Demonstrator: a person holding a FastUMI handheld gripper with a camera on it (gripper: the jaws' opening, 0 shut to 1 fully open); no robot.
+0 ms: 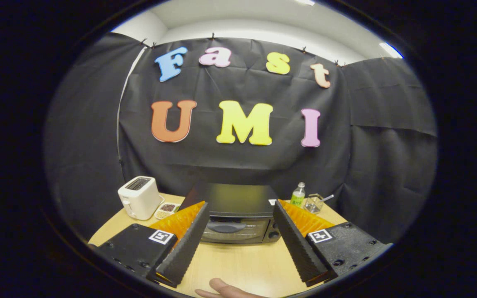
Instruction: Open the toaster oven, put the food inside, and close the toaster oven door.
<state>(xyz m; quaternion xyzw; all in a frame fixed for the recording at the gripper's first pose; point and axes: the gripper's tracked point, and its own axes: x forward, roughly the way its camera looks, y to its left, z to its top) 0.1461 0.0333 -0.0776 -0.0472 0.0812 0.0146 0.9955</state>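
A black toaster oven (235, 213) stands on the wooden table (238, 260), straight ahead beyond my fingers. Its glass door (238, 231) is shut, with the dark handle (225, 227) across the top of the door. My gripper (238, 238) is open, held above the table in front of the oven, with nothing between its black ridged fingers (186, 244). I cannot pick out the food with certainty; a small dish (167, 210) with something dark and pale in it lies left of the oven.
A white pop-up toaster (139, 197) stands at the left of the table. Right of the oven are a small green-labelled bottle (298, 195) and a clear glass cup (314, 203) with a spoon. A person's fingertip (222, 288) rests at the near table edge.
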